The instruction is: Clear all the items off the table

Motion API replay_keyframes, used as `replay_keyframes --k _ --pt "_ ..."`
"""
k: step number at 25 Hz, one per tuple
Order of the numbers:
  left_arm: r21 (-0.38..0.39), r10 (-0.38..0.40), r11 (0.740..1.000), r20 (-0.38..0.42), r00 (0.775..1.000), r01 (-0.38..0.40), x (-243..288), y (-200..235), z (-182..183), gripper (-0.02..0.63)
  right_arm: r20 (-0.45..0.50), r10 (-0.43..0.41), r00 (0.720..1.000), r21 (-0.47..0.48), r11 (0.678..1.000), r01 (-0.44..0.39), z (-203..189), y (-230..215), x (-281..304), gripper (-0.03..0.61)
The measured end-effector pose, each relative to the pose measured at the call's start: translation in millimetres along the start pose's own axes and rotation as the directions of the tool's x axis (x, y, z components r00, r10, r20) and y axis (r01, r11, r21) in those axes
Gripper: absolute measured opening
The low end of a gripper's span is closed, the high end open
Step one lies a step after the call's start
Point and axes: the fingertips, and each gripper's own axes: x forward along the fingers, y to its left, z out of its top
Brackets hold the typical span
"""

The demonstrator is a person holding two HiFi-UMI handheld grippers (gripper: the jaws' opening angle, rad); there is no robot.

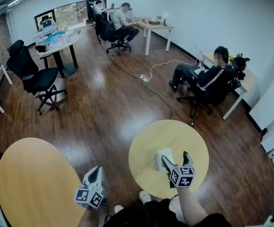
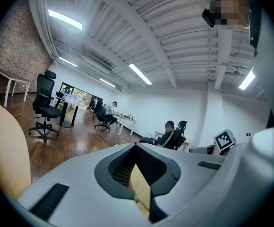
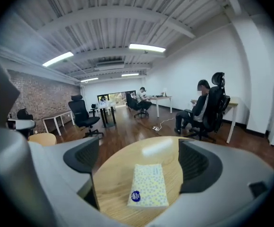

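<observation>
- Wood-floored office: the tissue pack (image 3: 149, 186) lies flat on the small round table (image 1: 146, 141).
- Your right gripper (image 1: 175, 158) hangs above it, jaws spread wide.
- Your left gripper (image 1: 96, 170) shows jaws pressed together, empty.

Worktop (image 1: 149, 143): pale wood, smooth, softly sheened.
Tissue pack (image 3: 149, 186): wrapped in thin printed plastic, slightly glossy.
Floor (image 1: 108, 112): dark wood, polished, reflective.
Right tool (image 3: 139, 148): matt white plastic, black ribbed pads.
</observation>
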Motion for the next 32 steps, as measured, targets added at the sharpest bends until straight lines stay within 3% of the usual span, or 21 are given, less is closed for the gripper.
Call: replay_keyframes --k 2,3,5,6,10,17,27,32 --pt "0.005 -0.003 1.0 0.024 1.0 0.003 0 -2 8 -0.009 0.07 0.049 0.996 -0.032 0.998 -0.047 24 13 -12 0.521" --pt "0.006 -0.006 1.0 0.034 0.999 0.005 -1 -2 12 -0.009 0.109 0.093 0.99 -0.06 0.994 -0.087 35 24 -20 0.419" --pt "0.007 -0.01 1.0 0.049 0.999 0.009 -4 -2 17 -0.009 0.186 0.191 0.964 -0.133 0.977 -0.168 54 51 -37 0.022" --pt "0.007 -0.011 1.0 0.054 0.998 0.011 -5 -1 18 -0.009 0.211 0.216 0.953 -0.172 0.968 -0.181 60 62 -42 0.003" --pt "0.006 -0.01 1.0 0.076 0.997 0.009 -8 2 20 -0.009 0.228 0.189 0.955 -0.246 0.96 -0.131 65 73 -42 0.003" --pt "-0.014 0.019 1.0 0.098 0.995 -0.018 -14 13 22 -0.009 0.285 0.128 0.95 -0.124 0.988 -0.096 78 60 -43 0.002" --pt "-0.013 -0.024 1.0 0.098 0.995 0.025 -6 2 26 -0.009 0.342 0.156 0.927 -0.083 0.987 -0.136 98 66 -59 0.0" --pt "-0.007 -0.04 0.999 0.096 0.995 0.041 0 1 29 -0.009 0.342 0.143 0.929 -0.064 0.99 -0.129 97 61 -54 0.0"
